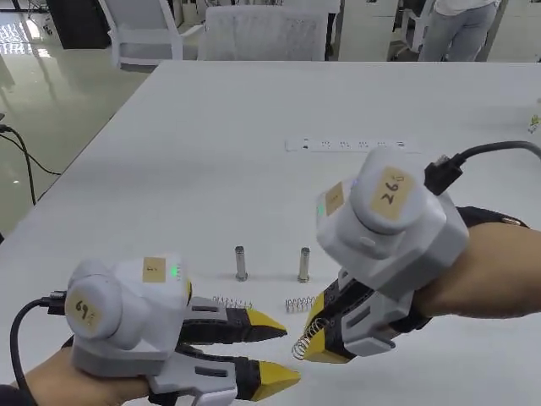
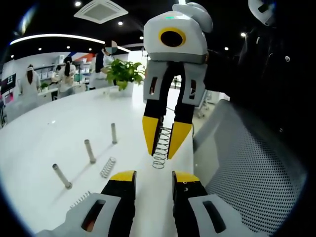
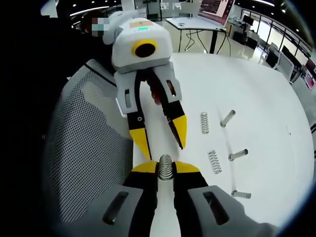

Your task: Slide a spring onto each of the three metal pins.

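Observation:
My right gripper [image 1: 317,334] [image 3: 165,170] is shut on a small coil spring [image 1: 306,335] [image 3: 166,163], held above the white table. It also hangs in the left gripper view, with the right gripper [image 2: 161,153] pinching the spring [image 2: 161,143]. My left gripper [image 1: 279,351] [image 2: 154,177] is open and empty, its tips close to that spring. Three metal pins [image 2: 114,133] [image 2: 89,150] [image 2: 61,176] stand upright in a row; two pins [image 1: 241,262] [image 1: 303,264] are visible from the head view. Two loose springs [image 1: 232,302] [image 1: 297,303] lie in front of them.
A white power strip [image 1: 351,145] lies farther back on the table [image 1: 211,152]. Chairs [image 1: 262,34] stand along the far edge, and a person [image 1: 456,25] stands beyond. A grey mesh chair [image 2: 247,163] sits close behind the grippers.

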A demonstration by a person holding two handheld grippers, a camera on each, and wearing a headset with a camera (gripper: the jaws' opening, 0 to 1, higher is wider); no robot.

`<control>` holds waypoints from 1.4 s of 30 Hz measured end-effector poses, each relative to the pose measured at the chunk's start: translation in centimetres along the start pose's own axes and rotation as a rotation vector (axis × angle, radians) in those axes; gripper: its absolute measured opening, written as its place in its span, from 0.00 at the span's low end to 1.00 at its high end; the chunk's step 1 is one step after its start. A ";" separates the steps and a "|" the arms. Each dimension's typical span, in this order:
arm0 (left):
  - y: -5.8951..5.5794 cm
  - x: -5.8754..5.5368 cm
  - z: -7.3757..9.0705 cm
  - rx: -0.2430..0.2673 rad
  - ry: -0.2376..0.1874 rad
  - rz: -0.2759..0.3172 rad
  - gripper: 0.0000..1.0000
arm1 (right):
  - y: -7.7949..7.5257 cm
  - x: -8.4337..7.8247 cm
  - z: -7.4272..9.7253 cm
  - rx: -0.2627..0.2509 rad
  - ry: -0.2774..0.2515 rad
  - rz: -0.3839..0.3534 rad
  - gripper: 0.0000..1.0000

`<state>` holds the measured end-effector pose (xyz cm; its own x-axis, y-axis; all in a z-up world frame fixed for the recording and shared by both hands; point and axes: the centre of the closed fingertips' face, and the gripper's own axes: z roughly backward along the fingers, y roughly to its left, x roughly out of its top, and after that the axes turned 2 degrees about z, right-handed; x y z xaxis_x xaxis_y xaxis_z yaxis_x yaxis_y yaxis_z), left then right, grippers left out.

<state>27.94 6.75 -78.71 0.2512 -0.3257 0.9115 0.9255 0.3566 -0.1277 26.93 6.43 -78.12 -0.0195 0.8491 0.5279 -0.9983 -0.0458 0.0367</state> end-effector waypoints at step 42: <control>3.5 -0.9 4.0 0.193 -0.087 0.094 0.48 | -3.4 -2.8 3.7 -0.094 0.041 -0.072 0.08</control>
<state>29.83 11.77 -78.38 0.3009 -0.2095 0.9304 0.8256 0.5455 -0.1442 30.61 2.30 -76.56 0.0516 0.8691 0.4920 -0.9979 0.0638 -0.0080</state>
